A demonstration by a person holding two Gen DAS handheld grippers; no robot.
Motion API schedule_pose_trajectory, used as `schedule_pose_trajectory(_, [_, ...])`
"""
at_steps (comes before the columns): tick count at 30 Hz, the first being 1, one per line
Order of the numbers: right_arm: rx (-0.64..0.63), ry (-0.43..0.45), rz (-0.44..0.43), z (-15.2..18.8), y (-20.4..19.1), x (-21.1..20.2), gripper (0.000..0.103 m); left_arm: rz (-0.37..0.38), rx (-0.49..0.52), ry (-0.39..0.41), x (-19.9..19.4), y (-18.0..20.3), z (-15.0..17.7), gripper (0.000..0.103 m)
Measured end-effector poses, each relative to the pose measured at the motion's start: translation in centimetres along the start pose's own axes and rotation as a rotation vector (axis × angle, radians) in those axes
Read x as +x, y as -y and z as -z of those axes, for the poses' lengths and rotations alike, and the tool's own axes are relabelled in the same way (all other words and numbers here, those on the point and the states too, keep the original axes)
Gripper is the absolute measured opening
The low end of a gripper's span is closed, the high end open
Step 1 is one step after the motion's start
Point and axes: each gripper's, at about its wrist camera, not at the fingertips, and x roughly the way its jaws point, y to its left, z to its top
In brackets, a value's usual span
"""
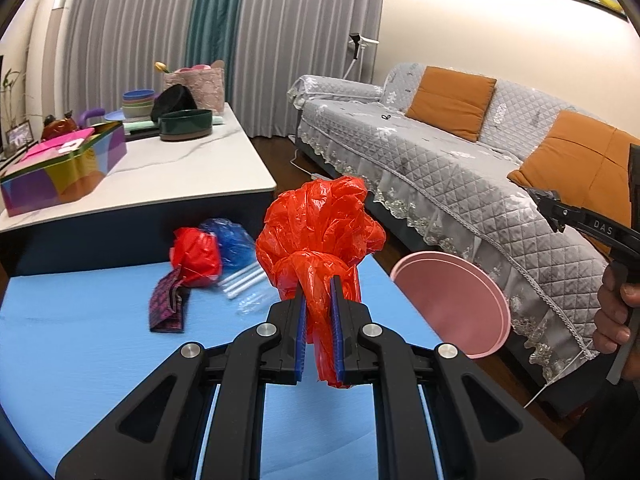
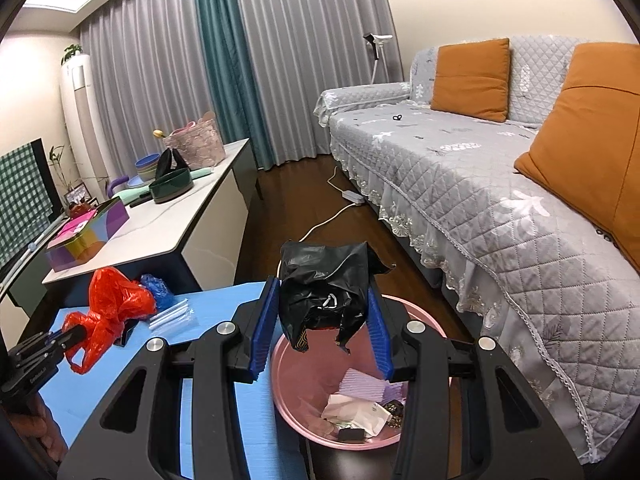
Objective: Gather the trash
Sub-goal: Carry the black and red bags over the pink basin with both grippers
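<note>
My left gripper [image 1: 319,280] is shut on a crumpled red plastic bag [image 1: 320,224] and holds it above the blue mat [image 1: 80,340]; it also shows in the right wrist view [image 2: 108,312]. My right gripper [image 2: 324,292] holds a crumpled black plastic bag [image 2: 324,292] between its blue pads, directly above the pink trash bin [image 2: 296,364], which holds paper scraps. The bin also shows in the left wrist view [image 1: 452,300]. On the mat lie another red bag [image 1: 196,256], a blue bag [image 1: 232,240], white straws [image 1: 244,280] and a patterned wrapper [image 1: 168,304].
A white marble-top table [image 1: 180,168] behind the mat carries a colourful box [image 1: 60,172], bowls and a basket. A grey-covered sofa [image 2: 480,184] with orange cushions stands at the right. A white cable and power strip [image 2: 352,196] lie on the dark wood floor.
</note>
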Motion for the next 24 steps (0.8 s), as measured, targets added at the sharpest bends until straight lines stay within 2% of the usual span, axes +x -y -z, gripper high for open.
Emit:
schedule_pose_trajectory(14, [0.036,-0.006,0.027,-0.1,2.3,1.2,0.042,0.066,0.043,-0.02,2.4,4.3,-1.2,0.01])
schedule_pose_trajectory(24, [0.023,-0.03,0.077,0.5,3.9,3.2,0.042,0.126,0.073,-0.052,7.2,8.2,-1.8,0.01])
